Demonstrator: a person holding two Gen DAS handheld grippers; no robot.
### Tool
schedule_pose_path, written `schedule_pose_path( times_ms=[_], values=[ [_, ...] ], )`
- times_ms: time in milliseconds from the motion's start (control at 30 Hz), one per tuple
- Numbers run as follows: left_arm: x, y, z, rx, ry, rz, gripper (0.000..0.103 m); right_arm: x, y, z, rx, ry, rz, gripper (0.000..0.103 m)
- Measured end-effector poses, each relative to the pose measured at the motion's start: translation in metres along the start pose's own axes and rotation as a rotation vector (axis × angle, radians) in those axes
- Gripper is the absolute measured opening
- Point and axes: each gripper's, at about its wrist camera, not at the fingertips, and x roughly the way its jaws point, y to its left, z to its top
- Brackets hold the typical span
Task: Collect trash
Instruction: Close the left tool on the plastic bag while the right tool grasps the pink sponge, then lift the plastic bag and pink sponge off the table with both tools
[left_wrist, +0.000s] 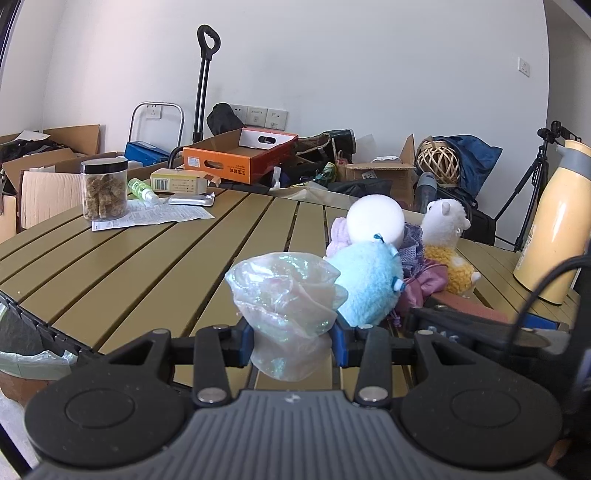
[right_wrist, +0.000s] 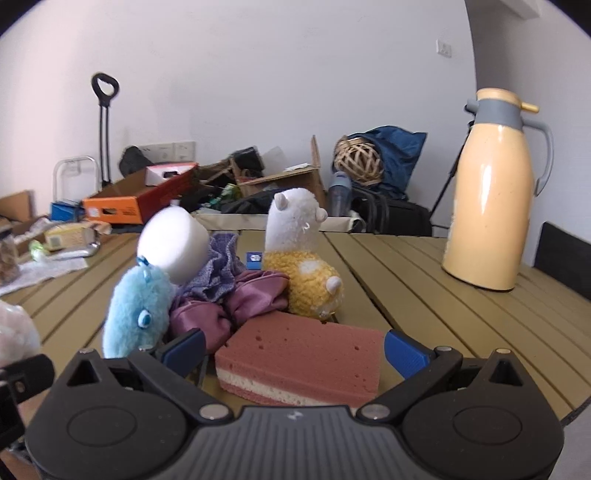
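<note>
My left gripper (left_wrist: 291, 345) is shut on a crumpled iridescent plastic wrapper (left_wrist: 286, 308), held just above the near edge of the olive slatted table (left_wrist: 166, 258). The wrapper's edge (right_wrist: 14, 336) shows at the far left of the right wrist view. My right gripper (right_wrist: 295, 350) stands open, its blue pads on either side of a pink and white sponge (right_wrist: 303, 362) that lies on the table; the pads do not press on it. Behind the sponge sit a light blue plush toy (right_wrist: 133, 314), a white and yellow alpaca plush (right_wrist: 299, 266), purple cloth (right_wrist: 236, 299) and a white foam disc (right_wrist: 173, 243).
A cream thermos jug (right_wrist: 495, 192) stands at the table's right. At the far left lie a jar of snacks (left_wrist: 105, 188), a printed paper sheet (left_wrist: 155, 214), a small box (left_wrist: 179, 181) and a green spray bottle (left_wrist: 142, 188). Cardboard boxes and bags crowd the floor behind. A lined bin (left_wrist: 29, 358) shows at lower left.
</note>
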Motion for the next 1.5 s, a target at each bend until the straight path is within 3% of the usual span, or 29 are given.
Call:
schedule_pose_path(
  times_ms=[433, 1133, 1500],
  values=[
    [-0.002, 0.006, 0.001, -0.018, -0.004, 0.000, 0.041, 0.018, 0.009, -0.005, 0.019, 0.023, -0.128, 0.103],
    [-0.004, 0.009, 0.002, -0.030, -0.008, 0.003, 0.041, 0.036, 0.000, -0.006, 0.049, 0.089, -0.107, 0.100],
    [-0.006, 0.009, 0.003, -0.030, -0.016, 0.000, 0.041, 0.030, -0.007, -0.008, 0.039, 0.076, -0.060, 0.098]
  ],
)
